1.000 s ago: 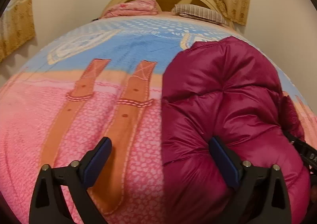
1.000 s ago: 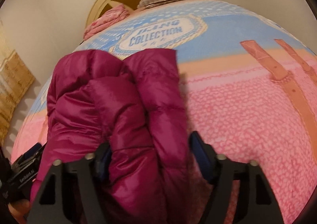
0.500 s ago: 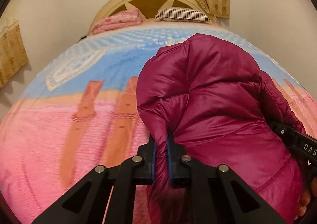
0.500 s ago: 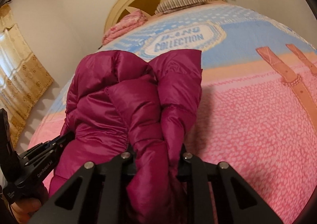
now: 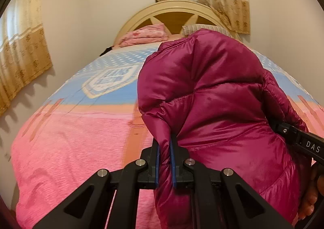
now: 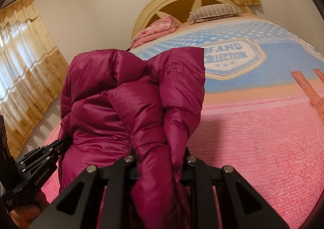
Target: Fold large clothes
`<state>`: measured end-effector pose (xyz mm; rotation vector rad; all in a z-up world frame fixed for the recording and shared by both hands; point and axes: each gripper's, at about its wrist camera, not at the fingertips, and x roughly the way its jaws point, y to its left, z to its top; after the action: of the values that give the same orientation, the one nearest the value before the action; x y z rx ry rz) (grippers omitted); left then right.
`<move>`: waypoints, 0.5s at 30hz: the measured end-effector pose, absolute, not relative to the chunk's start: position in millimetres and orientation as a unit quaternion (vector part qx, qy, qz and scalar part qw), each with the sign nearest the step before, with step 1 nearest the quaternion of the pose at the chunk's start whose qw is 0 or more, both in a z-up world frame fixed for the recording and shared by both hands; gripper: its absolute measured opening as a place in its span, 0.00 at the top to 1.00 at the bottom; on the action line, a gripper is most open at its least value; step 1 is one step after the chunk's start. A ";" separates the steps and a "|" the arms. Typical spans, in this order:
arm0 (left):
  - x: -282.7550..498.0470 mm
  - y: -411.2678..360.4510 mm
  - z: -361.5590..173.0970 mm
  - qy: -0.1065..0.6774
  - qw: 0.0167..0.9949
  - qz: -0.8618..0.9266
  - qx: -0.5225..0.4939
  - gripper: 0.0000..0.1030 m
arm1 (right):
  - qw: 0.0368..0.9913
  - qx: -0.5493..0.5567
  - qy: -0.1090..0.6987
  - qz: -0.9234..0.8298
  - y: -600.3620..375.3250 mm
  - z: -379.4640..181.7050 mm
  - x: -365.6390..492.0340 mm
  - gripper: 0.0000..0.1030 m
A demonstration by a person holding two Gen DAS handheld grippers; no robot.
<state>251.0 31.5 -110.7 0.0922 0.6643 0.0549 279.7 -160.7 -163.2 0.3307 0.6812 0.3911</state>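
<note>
A shiny magenta puffer jacket (image 5: pixel 212 97) hangs bunched above the bed, held from both sides. My left gripper (image 5: pixel 164 148) is shut on a thin fold of its left edge, blue pads pressed together on the fabric. The right wrist view shows the jacket (image 6: pixel 113 107) filling the left and middle. My right gripper (image 6: pixel 160 154) is shut on a thicker padded roll of it, the pads hidden by the fabric. Each view catches the other gripper at its edge: the right one (image 5: pixel 299 142), the left one (image 6: pixel 40 156), each with a hand below.
A pink and blue bedspread (image 5: pixel 70 144) covers the bed beneath the jacket. A folded pink blanket (image 5: pixel 143 35) and a striped pillow (image 6: pixel 214 11) lie by the cream headboard (image 5: pixel 172 9). Curtains (image 5: pixel 22 50) hang on the left wall and behind the headboard.
Both grippers went from open around the jacket's edges to shut on them. Since then they have lifted the jacket, so it hangs higher and more of the walls and curtains shows.
</note>
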 end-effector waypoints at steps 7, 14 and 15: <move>240.4 73.6 -101.6 0.317 0.946 0.058 0.034 0.92 | 0.907 0.142 0.330 0.217 -121.7 -157.2 289.8 0.81; 234.4 115.0 -102.4 0.317 0.944 0.090 0.013 0.92 | 0.904 0.115 0.334 0.241 -81.9 -154.3 292.5 0.81; 234.1 122.2 -102.8 0.318 0.943 0.095 0.010 0.92 | 0.904 0.111 0.334 0.243 -77.6 -153.8 292.8 0.81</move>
<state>234.1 122.2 -102.8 0.0202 0.6476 0.1934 292.8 -77.6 -153.8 0.2300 0.6896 0.5018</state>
